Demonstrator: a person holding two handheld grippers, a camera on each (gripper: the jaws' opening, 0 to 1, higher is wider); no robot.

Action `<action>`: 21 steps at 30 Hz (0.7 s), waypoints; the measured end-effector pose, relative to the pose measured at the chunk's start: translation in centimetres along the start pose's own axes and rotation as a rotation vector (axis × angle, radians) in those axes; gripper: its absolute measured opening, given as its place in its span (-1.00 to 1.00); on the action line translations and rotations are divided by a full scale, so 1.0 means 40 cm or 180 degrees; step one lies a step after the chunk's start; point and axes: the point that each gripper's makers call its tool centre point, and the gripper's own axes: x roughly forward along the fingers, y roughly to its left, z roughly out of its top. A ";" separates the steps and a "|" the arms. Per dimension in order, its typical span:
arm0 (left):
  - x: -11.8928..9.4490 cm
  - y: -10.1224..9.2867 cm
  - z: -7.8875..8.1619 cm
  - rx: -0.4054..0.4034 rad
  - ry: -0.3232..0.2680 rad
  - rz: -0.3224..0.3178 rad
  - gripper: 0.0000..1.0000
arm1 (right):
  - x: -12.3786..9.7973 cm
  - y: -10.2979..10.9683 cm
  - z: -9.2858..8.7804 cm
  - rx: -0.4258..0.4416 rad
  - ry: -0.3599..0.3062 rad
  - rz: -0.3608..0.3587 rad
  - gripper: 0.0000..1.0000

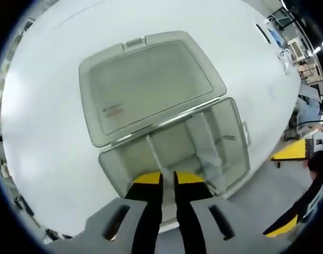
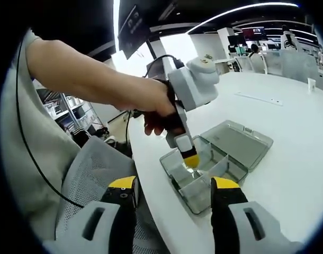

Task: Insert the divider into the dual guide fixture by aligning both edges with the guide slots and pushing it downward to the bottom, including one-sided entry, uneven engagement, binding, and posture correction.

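A clear grey plastic box point(image 1: 236, 138) lies on the white table with its lid point(image 1: 145, 84) folded open behind it. One translucent divider point(image 1: 201, 138) stands across the box's inside. My left gripper point(image 1: 168, 179) points down into the box near its front wall, its yellow-tipped jaws almost together on a thin clear divider point(image 1: 152, 151) seen edge-on. In the right gripper view the left gripper point(image 2: 191, 160), held by a person's hand, dips into the box point(image 2: 227, 168). My right gripper point(image 2: 173, 185) hovers in front of the box, open, with nothing between its jaws.
The white table point(image 2: 294, 137) stretches wide around the box, and its curved edge runs close by the box's near side. The person's arm point(image 2: 92, 79) and grey clothing fill the left of the right gripper view. Shelves and desks stand far behind.
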 end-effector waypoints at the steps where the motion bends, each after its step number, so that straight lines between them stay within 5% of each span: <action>1: -0.002 -0.001 -0.001 -0.0017 0.0000 -0.0008 -0.87 | 0.000 0.001 0.001 -0.0002 -0.0001 0.0001 0.06; 21: -0.031 -0.006 -0.019 -0.0108 -0.0090 -0.0190 -0.88 | 0.001 0.006 0.009 -0.0049 0.0015 0.0018 0.06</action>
